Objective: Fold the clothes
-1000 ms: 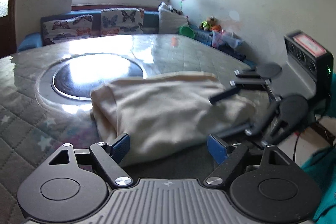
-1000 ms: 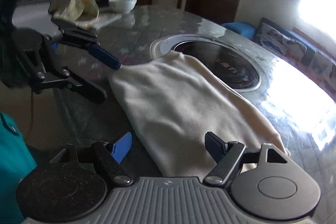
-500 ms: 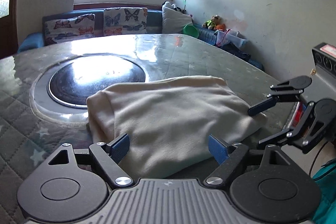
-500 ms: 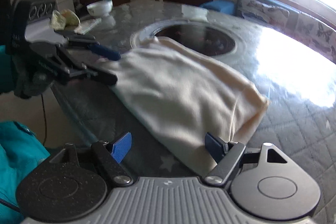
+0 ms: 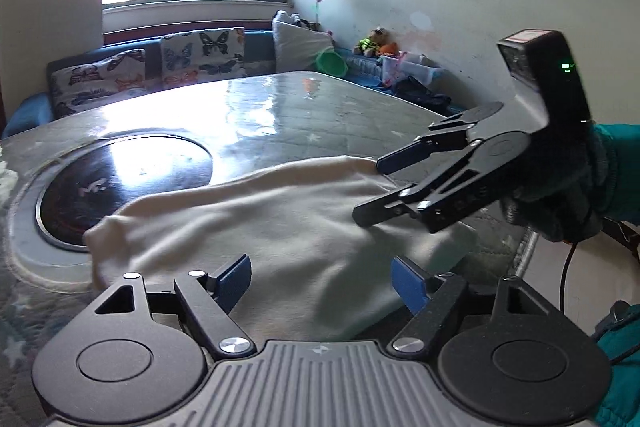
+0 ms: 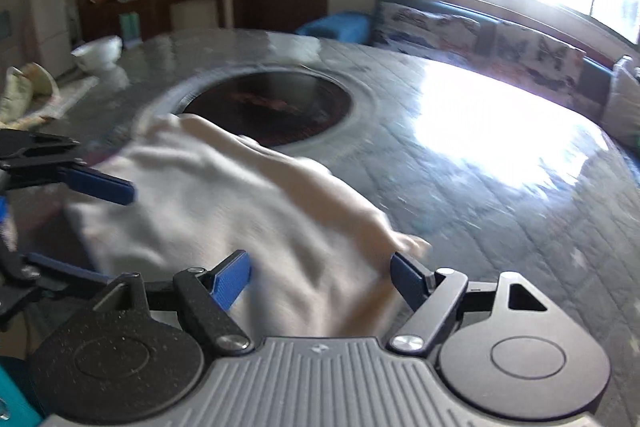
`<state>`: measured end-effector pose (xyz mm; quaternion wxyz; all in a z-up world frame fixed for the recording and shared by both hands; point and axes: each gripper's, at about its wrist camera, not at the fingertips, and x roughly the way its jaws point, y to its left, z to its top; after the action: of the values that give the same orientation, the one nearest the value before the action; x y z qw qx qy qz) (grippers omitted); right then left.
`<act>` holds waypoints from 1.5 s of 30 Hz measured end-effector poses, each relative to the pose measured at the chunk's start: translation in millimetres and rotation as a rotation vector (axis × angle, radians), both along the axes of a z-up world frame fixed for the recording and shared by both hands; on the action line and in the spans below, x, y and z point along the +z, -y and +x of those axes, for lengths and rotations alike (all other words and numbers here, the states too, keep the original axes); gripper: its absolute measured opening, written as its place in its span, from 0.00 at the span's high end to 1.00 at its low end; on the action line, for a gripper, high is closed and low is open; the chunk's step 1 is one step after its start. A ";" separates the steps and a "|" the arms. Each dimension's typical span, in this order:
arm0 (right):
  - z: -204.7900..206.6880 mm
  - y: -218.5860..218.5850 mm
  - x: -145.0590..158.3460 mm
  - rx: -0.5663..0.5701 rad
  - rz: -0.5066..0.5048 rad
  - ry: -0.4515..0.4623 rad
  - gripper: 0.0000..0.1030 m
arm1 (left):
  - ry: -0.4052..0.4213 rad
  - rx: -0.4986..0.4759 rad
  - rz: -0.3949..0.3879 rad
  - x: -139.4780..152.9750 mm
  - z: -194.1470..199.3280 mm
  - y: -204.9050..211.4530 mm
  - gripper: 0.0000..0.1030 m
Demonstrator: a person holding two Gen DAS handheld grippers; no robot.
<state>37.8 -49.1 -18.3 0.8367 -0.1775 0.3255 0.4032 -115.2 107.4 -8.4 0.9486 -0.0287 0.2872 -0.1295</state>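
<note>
A cream garment [image 5: 280,223] lies folded on the quilted table, its far end lapping the dark round insert. My left gripper [image 5: 320,283] is open at the cloth's near edge, with fabric showing between the blue pads [image 5: 234,281]. In the same view my right gripper [image 5: 370,191] hangs open over the cloth's right end, its lower finger about on the fabric, held by a gloved hand [image 5: 560,203]. The blurred right wrist view shows the right gripper [image 6: 320,279] open over the garment [image 6: 224,203], with the left gripper [image 6: 116,235] open at the left.
The round dark insert [image 5: 124,183] sits in the table's middle. A white bowl [image 6: 100,51] and a crumpled bag [image 6: 24,91] stand at the far left. The table edge [image 5: 528,251] runs close to the cloth's right end. A sofa with butterfly cushions [image 5: 200,55] lines the window wall.
My right gripper has come in from beyond the table edge to over the cloth's right end. The fabric there now looks rumpled. Both grippers stay open.
</note>
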 end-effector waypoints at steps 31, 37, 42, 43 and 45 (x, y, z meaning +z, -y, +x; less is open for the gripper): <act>5.0 -46.1 17.1 0.065 0.052 0.059 0.13 | -0.140 0.396 -0.127 -5.5 9.9 -84.4 0.17; -7.5 -49.5 7.2 0.077 0.033 0.035 0.12 | -0.170 0.430 -0.122 -10.4 8.8 -88.0 0.11; -20.5 -50.3 14.1 0.104 0.048 0.064 0.09 | -0.176 0.448 -0.119 -9.5 8.6 -88.2 0.04; -23.9 -52.5 15.4 0.115 0.051 0.067 0.09 | -0.175 0.449 -0.118 -8.9 8.4 -88.1 0.03; -30.6 -56.5 17.4 0.141 0.054 0.069 0.09 | -0.174 0.454 -0.114 -8.0 7.6 -88.1 0.01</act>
<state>7.2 7.4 -0.9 0.8215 -0.1911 0.2721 0.4633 -107.7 195.5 -16.4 0.9221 -0.1569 0.3461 0.0737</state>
